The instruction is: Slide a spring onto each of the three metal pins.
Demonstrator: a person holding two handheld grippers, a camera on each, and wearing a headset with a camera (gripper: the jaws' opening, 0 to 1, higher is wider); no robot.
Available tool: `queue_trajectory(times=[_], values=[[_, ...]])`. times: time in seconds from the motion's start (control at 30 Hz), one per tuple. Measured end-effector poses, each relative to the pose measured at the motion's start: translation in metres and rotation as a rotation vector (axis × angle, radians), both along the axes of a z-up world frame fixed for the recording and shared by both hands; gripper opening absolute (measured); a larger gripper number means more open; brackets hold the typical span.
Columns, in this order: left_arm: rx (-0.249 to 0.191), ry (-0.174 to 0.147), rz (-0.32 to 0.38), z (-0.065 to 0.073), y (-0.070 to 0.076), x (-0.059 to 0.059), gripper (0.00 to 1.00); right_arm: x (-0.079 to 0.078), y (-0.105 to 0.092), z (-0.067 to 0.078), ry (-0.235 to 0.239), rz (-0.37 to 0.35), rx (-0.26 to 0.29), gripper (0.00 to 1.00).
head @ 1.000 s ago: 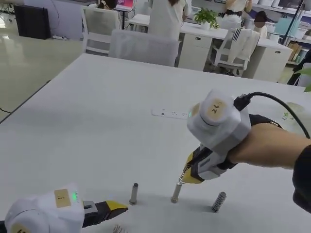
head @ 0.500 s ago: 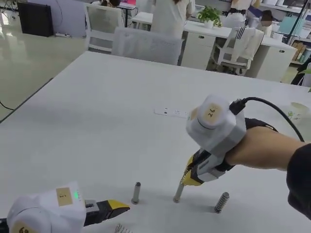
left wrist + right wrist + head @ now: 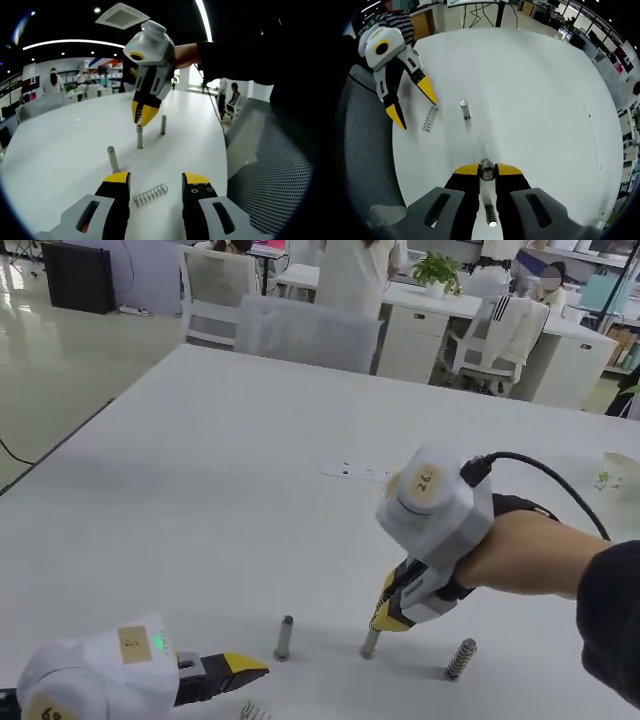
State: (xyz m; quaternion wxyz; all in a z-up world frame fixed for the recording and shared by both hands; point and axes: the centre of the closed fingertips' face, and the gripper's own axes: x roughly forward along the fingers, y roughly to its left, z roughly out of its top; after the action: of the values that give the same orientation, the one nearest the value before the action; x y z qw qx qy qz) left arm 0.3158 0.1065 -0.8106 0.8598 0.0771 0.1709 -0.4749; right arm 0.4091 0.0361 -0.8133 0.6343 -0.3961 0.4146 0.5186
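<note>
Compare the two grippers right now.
The left gripper is open and empty, a loose spring on the table before it; the right gripper is shut on a second spring. The left lies low and level; the right points down at the middle pin. Both have yellow jaw tips.

Right gripper (image 3: 385, 618) first: a chunky pale-grey shell with a round tan sticker (image 3: 423, 481) on top carrying handwritten digits, and black jaws ending in yellow tips. A black cable (image 3: 540, 465) loops out of its back, a black strap (image 3: 505, 508) wraps behind the housing, and the sleeve (image 3: 610, 620) is dark. Left gripper (image 3: 255, 672) has the same pale shell, a squarish tan label (image 3: 135, 644), and a small green light (image 3: 157, 643) glowing beside it. It has yellow tips too, with tiny screws (image 3: 198, 189) dotting one jaw.
</note>
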Motion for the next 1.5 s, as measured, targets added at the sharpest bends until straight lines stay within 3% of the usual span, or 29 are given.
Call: queue_trajectory(times=[0.5,0.9,1.2,1.33,1.5], values=[[0.0,0.002,0.006,0.0,0.002,0.0,0.35,-0.001,-0.001,-0.038,0.046,-0.038,-0.03,0.08],[0.0,0.001,0.004,-0.001,0.002,0.0,0.35,-0.011,-0.004,-0.037,0.075,-0.045,-0.046,0.08],[0.0,0.001,0.004,0.0,0.002,0.001,0.35,-0.009,-0.007,-0.037,0.05,-0.021,-0.059,0.09],[0.0,0.0,0.007,0.0,0.002,0.001,0.35,-0.009,-0.006,-0.035,0.042,-0.017,-0.053,0.17],[-0.001,0.001,0.011,-0.001,0.003,0.001,0.35,-0.011,-0.007,-0.03,0.033,-0.016,-0.05,0.18]])
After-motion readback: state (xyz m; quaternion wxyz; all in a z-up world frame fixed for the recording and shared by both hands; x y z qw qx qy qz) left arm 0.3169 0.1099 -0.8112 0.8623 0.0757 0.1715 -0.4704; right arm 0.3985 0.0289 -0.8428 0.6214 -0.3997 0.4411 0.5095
